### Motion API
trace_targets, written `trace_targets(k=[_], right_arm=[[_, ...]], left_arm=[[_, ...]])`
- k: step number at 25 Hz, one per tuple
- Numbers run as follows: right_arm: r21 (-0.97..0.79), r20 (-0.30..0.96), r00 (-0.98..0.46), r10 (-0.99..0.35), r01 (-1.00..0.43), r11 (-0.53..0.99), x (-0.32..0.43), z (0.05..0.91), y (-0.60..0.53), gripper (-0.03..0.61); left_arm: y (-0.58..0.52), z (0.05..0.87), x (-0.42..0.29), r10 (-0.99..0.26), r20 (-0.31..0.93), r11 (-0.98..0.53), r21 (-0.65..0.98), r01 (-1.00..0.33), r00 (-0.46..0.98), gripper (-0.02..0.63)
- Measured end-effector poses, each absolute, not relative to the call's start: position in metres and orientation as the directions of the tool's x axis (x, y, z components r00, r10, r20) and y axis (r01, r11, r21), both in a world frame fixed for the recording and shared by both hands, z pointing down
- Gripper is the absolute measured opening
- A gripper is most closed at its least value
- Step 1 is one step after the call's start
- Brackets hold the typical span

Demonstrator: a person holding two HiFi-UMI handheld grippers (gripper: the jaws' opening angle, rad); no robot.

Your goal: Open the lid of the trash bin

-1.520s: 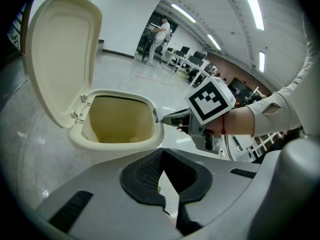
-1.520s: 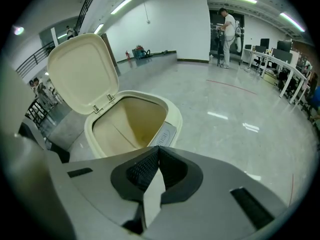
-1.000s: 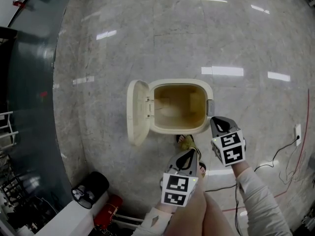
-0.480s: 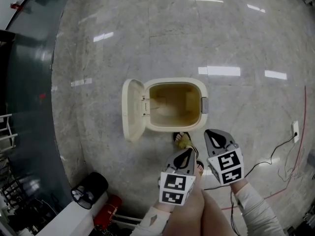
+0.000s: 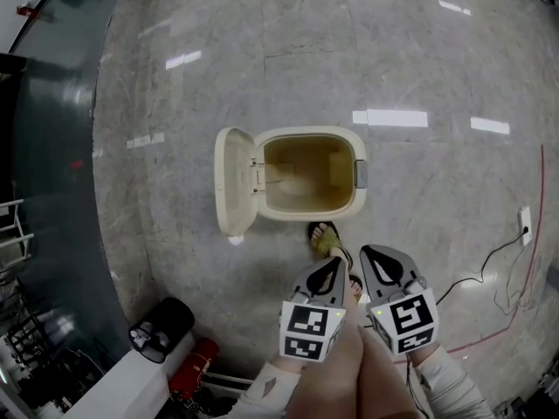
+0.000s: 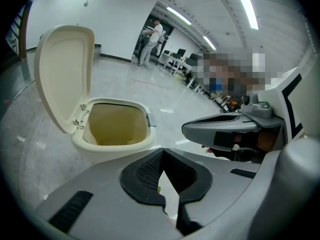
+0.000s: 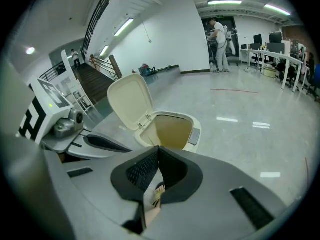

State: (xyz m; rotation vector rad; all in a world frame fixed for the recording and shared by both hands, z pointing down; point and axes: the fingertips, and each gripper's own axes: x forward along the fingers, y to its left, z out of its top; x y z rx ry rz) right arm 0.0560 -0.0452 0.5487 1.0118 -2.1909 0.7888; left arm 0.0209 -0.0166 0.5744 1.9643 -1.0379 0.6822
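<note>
Bin (image 5: 301, 216): on floor (image 5: 419, 51), ahead of the 2 tongs, well apart.
Lid (image 5: 233, 182): upright, hinged at bin's left.
Left tongs (image 5: 332, 271), right tongs (image 5: 383, 260): closed, empty; left nearer lid.

One trash bin (image 5: 310, 175) with one lid (image 5: 233, 182). Two grippers: left gripper (image 5: 334, 264), right gripper (image 5: 375, 252). One sandalled foot (image 5: 326, 238). One white socket (image 5: 524, 219), far right.
</note>
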Motion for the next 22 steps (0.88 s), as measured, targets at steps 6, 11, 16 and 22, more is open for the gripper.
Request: trace_targets(k=[6,11,16,22], right_arm=[[-0.280,0.707,-0.539,-0.457,-0.807,0.519,0.056,0.541,-0.038,0.005],[-0.270,0.708,-0.538,-0.458,-0.805,0.528,0.056,0.541,-0.039,0.004],[-0.263,0.701,-0.553,-0.451,-0.788,0.556,0.052,0.536,-0.040,0.004],[-0.261,0.690,-0.567,-0.450,-0.774,0.577,0.047,0.532,-0.041,0.005]], left_arm=[[-0.014,0.574,0.017,-0.422,0.747,-0.348,0.390,-0.853,0.514,0.002],[-0.015,0.572,0.014,-0.428,0.747,-0.340,0.389,-0.856,0.509,0.002],[-0.016,0.568,0.013,-0.439,0.740,-0.341,0.387,-0.857,0.509,0.002],[-0.017,0.567,0.014,-0.446,0.735,-0.343,0.386,-0.856,0.510,0.002]])
